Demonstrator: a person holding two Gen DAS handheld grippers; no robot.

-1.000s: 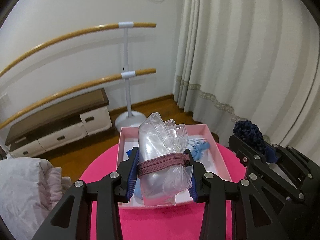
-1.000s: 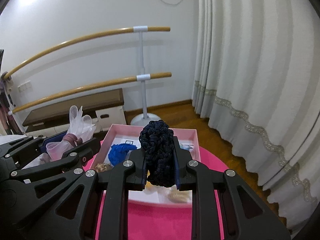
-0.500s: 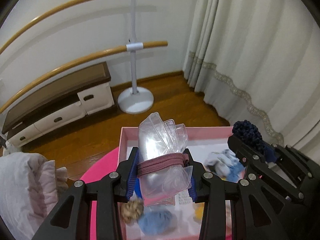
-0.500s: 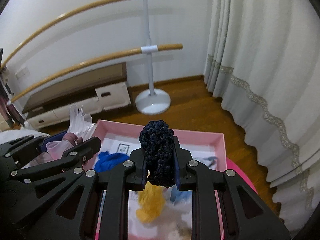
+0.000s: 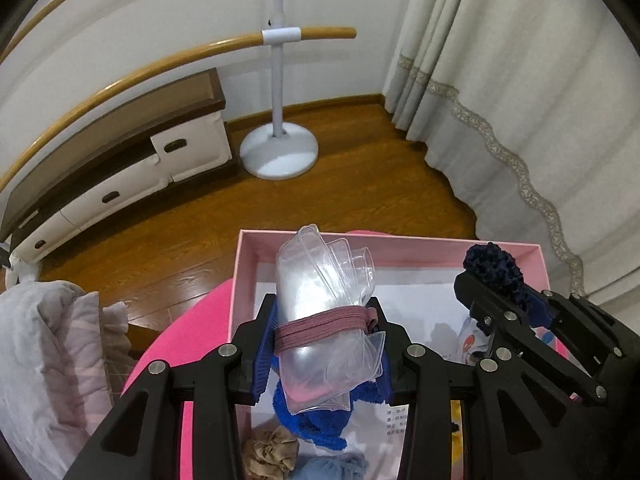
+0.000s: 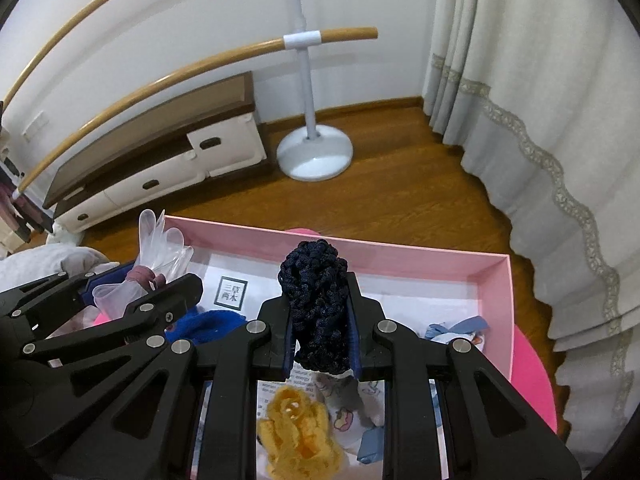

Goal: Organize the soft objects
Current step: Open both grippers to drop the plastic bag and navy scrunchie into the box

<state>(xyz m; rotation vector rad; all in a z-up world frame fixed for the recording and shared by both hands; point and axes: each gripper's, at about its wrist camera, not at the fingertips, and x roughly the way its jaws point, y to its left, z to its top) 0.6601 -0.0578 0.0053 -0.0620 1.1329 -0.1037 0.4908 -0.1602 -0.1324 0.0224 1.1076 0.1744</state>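
Observation:
My left gripper (image 5: 326,334) is shut on a bundle of clear plastic gloves (image 5: 326,280) bound by a mauve elastic band (image 5: 320,330). It hangs over the left part of an open pink box (image 5: 246,280). My right gripper (image 6: 318,320) is shut on a navy knitted scrunchie (image 6: 316,300) above the middle of the same pink box (image 6: 492,292). Each gripper shows in the other's view, the right gripper (image 5: 516,308) to the right and the left gripper (image 6: 132,296) to the left. In the box lie a blue fluffy scrunchie (image 5: 316,420), a tan scrunchie (image 5: 272,452) and a yellow scrunchie (image 6: 298,436).
The box sits on a round pink table (image 5: 160,360). Pale blue fabric pieces (image 6: 456,328) lie in its right part. A grey-pink blanket (image 5: 44,360) lies left of the table. Beyond are wooden floor, a ballet barre stand (image 5: 280,148), a low white cabinet (image 5: 120,168) and curtains (image 5: 520,100).
Both grippers have moved forward and tilted downward over the pink box, keeping their loads. The box now fills the lower view and its contents show beneath the fingers.

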